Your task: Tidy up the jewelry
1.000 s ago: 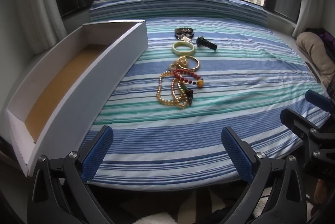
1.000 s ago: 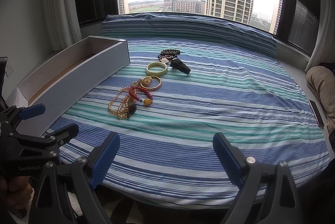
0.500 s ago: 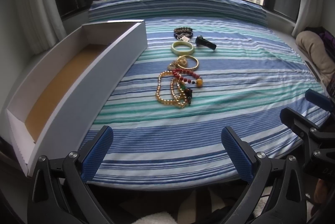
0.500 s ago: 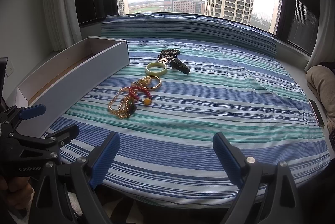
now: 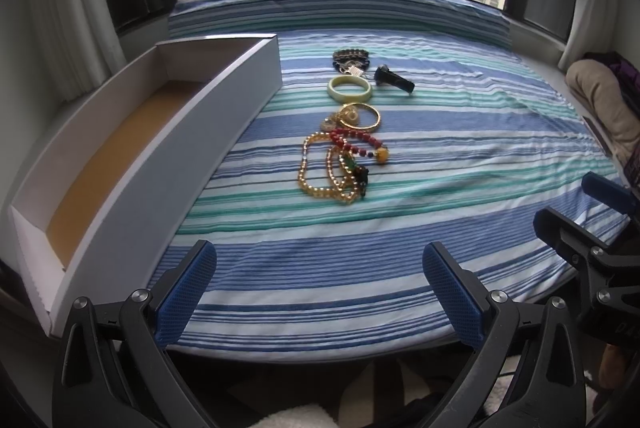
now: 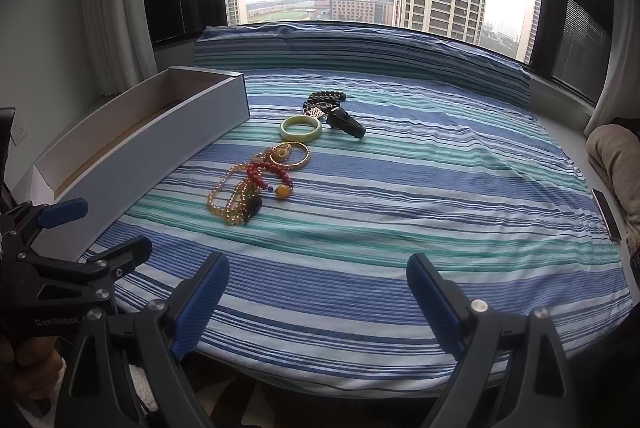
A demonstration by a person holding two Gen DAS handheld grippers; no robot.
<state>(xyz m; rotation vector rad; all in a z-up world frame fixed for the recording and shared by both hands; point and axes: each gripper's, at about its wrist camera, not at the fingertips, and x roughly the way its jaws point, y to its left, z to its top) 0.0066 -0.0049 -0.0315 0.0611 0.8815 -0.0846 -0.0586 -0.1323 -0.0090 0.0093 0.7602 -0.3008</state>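
A long white box with a tan floor lies open along the left edge of the striped bed; nothing shows inside it, though its near end is cut off by the wall. Right of it the jewelry runs in a line from near to far: a tangle of amber bead strands under a red bead bracelet, a gold bangle, a pale green bangle, dark beads and a black clip-like piece. The strands look limp and likely to snag each other; best pinched at one loop. The bangles are stiff, smooth, probably slippery, and the green one may be breakable; take them across the rim. The left tongs and right tongs hang wide open and empty at the bed's near edge. The small gold piece beside the bangle is hard to make out.
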